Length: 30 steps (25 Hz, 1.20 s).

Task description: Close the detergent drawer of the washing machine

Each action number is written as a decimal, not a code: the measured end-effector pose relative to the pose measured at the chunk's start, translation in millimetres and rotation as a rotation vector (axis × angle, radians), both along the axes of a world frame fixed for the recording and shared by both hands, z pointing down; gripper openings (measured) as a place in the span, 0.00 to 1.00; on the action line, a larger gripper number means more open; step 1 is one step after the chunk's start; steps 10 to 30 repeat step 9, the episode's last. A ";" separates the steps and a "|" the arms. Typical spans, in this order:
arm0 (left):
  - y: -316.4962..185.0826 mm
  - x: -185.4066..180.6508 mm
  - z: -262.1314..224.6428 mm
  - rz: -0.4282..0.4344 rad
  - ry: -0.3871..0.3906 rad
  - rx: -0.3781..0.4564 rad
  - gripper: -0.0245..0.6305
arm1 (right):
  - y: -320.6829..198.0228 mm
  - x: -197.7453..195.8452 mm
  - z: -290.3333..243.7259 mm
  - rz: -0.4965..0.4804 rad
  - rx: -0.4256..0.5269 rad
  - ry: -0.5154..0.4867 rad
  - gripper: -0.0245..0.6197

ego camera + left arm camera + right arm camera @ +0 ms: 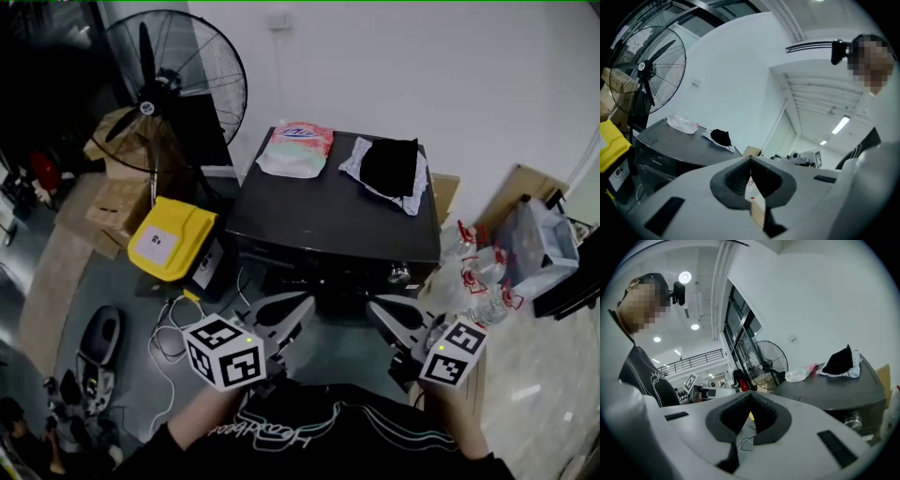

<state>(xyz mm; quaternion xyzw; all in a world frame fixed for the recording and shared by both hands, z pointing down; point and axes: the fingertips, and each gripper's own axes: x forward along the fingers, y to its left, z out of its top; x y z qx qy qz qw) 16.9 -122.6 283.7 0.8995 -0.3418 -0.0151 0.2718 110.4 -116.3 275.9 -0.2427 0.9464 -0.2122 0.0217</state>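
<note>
head view: boxy matte-black washing machine (333, 214)

A black pedestal fan (178, 89) stands beside stacked cardboard boxes (117, 192) and a yellow bin (172, 239); a pink-and-white pouch (297, 148) lies near a black cloth (389, 166), plastic bottles (473, 277) clustered on the floor at right.

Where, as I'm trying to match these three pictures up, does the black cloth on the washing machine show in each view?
Head view: black cloth, upper middle, on the right part of the washing machine top.
Left gripper view: the cloth sits left of centre, mid-height.
Right gripper view: the cloth is at the right, mid-height.
Shared landmark: the standing fan, left of the cloth in all three.
</note>
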 end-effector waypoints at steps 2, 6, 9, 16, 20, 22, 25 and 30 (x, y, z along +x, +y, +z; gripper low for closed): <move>4.4 3.3 -7.2 -0.003 0.009 0.010 0.07 | 4.0 1.7 -5.8 -0.004 0.018 -0.005 0.08; 10.3 5.9 -14.7 -0.011 -0.035 0.054 0.07 | 12.6 5.5 -11.5 -0.020 0.037 -0.001 0.08; 16.4 10.3 -18.0 -0.007 -0.047 0.066 0.07 | 17.6 11.3 -14.4 -0.024 0.036 0.002 0.08; 16.4 10.3 -18.0 -0.007 -0.047 0.066 0.07 | 17.6 11.3 -14.4 -0.024 0.036 0.002 0.08; 16.4 10.3 -18.0 -0.007 -0.047 0.066 0.07 | 17.6 11.3 -14.4 -0.024 0.036 0.002 0.08; 16.4 10.3 -18.0 -0.007 -0.047 0.066 0.07 | 17.6 11.3 -14.4 -0.024 0.036 0.002 0.08; 16.4 10.3 -18.0 -0.007 -0.047 0.066 0.07 | 17.6 11.3 -14.4 -0.024 0.036 0.002 0.08; 16.4 10.3 -18.0 -0.007 -0.047 0.066 0.07 | 17.6 11.3 -14.4 -0.024 0.036 0.002 0.08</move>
